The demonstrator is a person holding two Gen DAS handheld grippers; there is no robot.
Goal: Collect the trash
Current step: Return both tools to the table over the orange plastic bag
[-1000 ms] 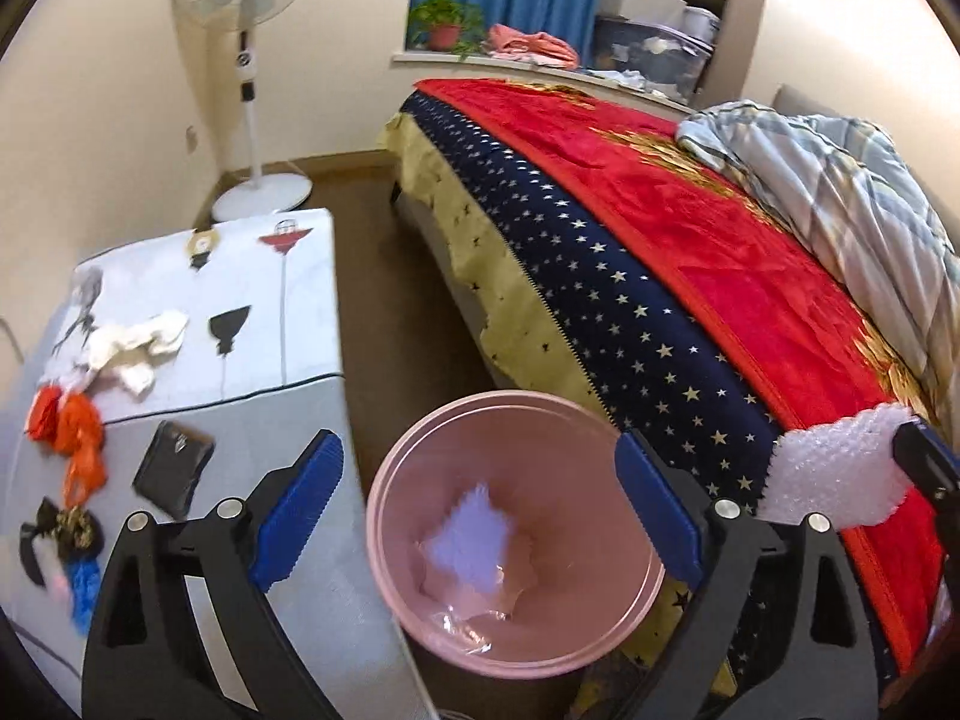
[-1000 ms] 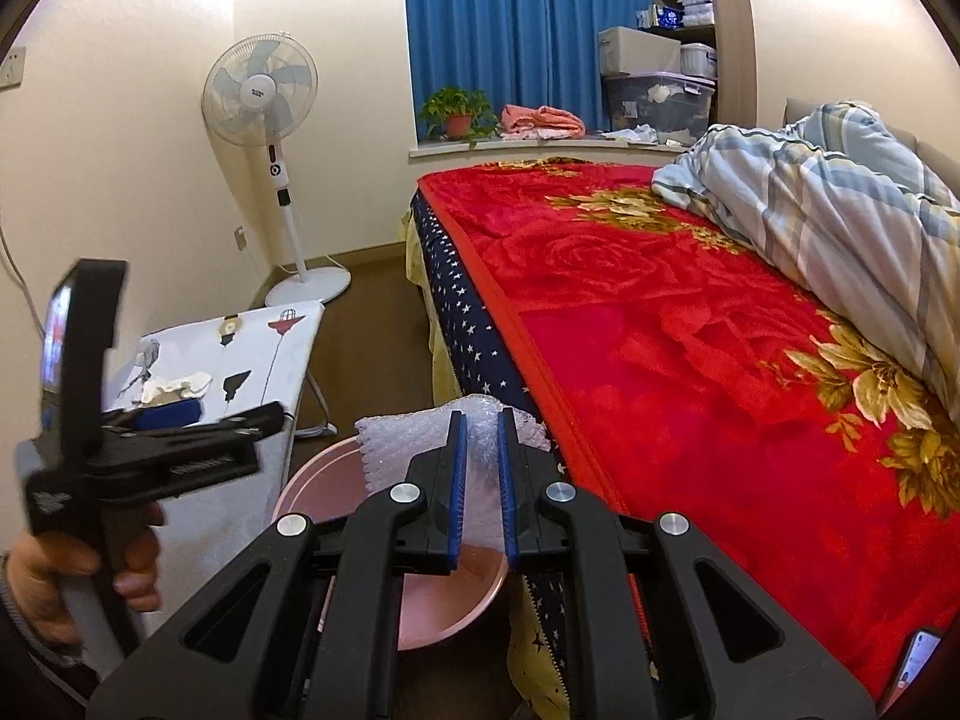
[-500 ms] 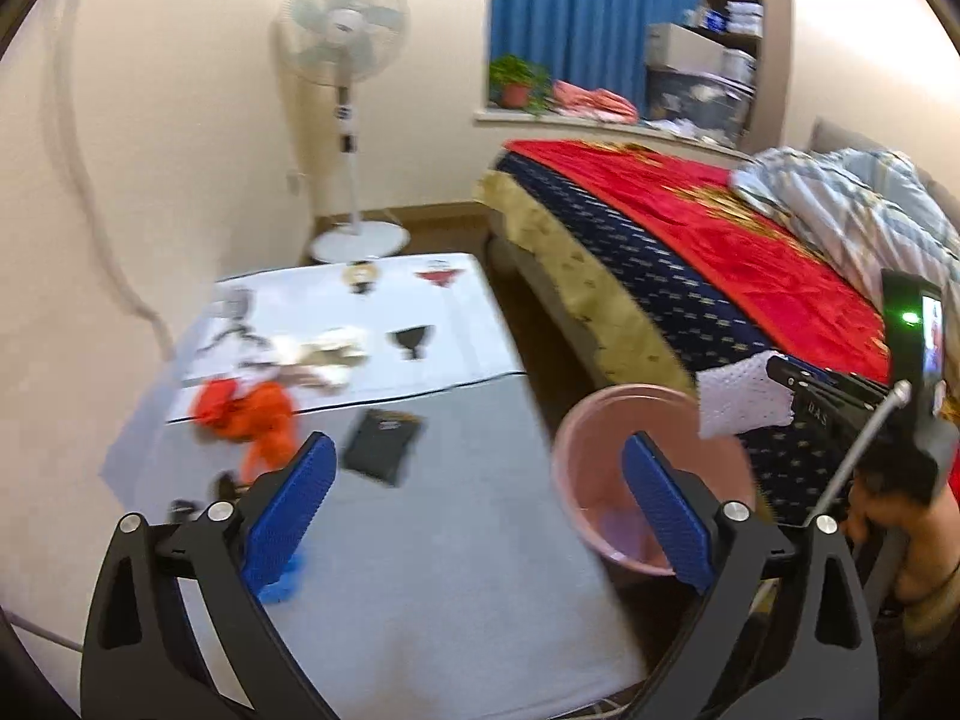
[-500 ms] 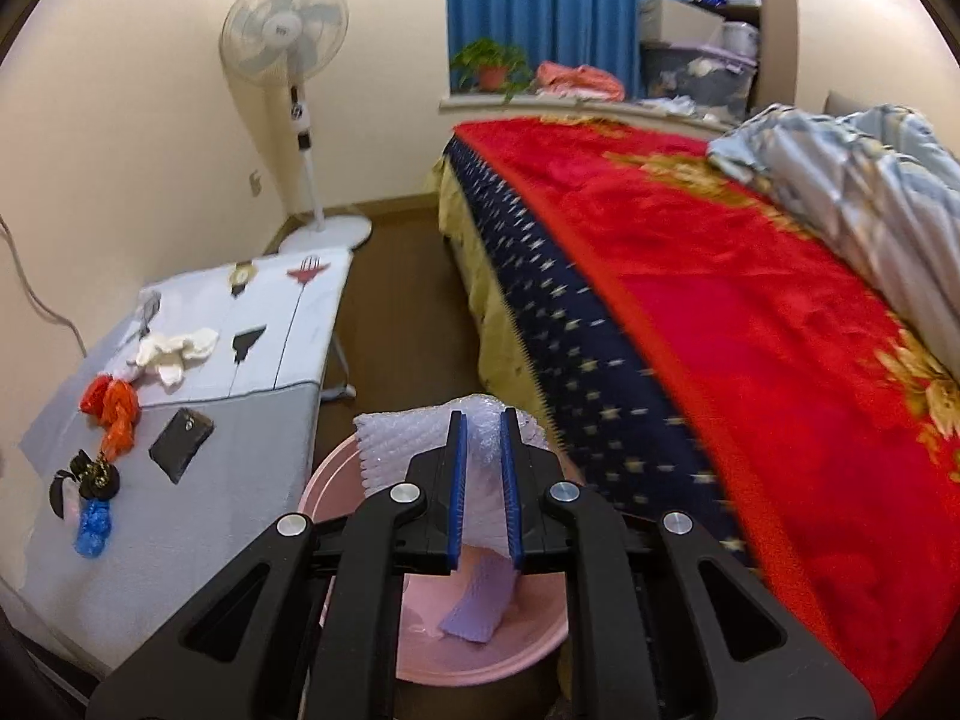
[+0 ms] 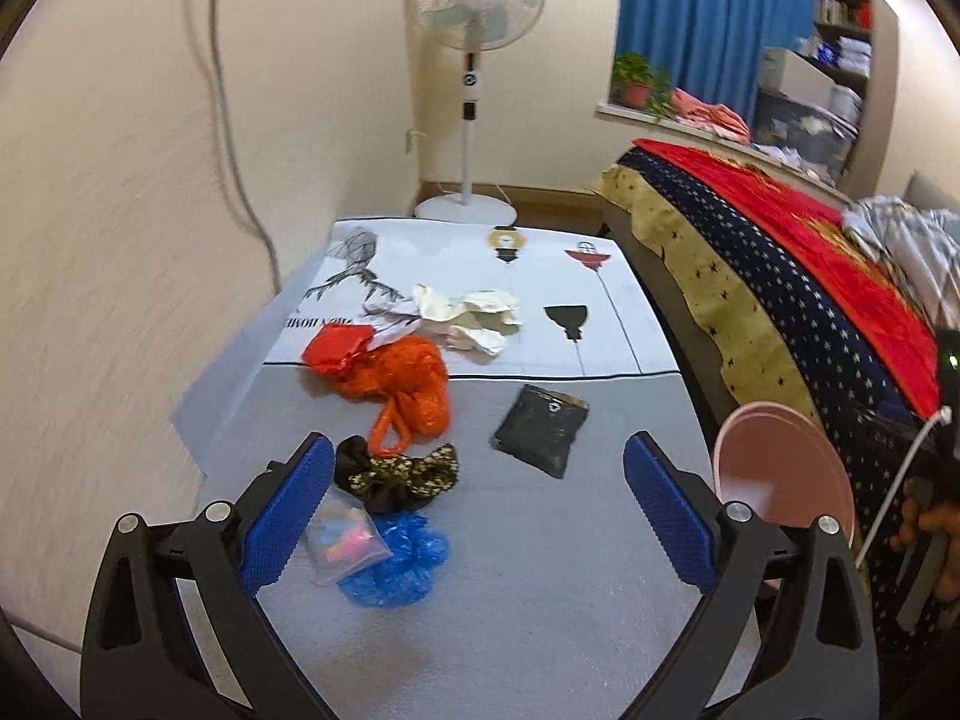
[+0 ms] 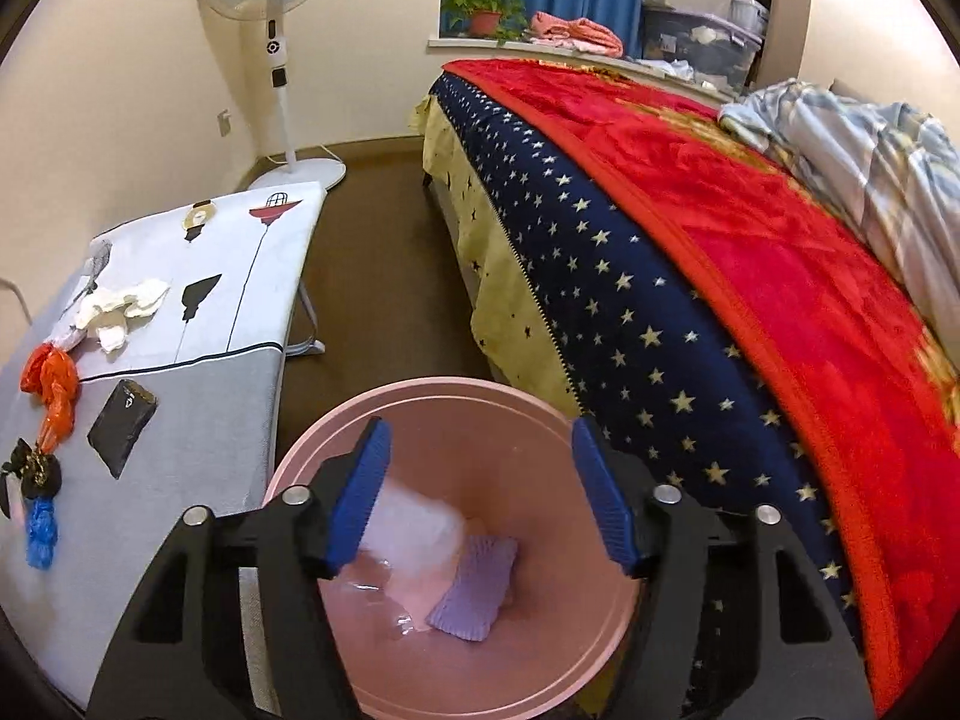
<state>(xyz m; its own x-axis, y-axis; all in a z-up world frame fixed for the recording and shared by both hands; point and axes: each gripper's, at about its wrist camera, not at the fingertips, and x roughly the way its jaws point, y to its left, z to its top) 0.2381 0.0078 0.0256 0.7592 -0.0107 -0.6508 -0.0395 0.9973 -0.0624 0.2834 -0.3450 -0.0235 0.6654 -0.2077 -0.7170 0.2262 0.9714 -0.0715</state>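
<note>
My right gripper is open and empty above the pink bin. A white bubble wrap piece, blurred, is inside the bin beside a purple piece. My left gripper is open and empty over the table. Trash lies on the table: a blue plastic wad, a clear bag, a black patterned scrunchie, an orange bag, crumpled white paper and a black pouch. The bin's rim shows at the table's right.
A bed with a red and starred blue blanket stands right of the bin. A standing fan is at the far wall. The brown floor strip runs between table and bed. The right hand and its gripper body show at the right edge.
My right gripper has opened and the bubble wrap has dropped into the bin. My left gripper has swung left from the bin to face the table's trash.
</note>
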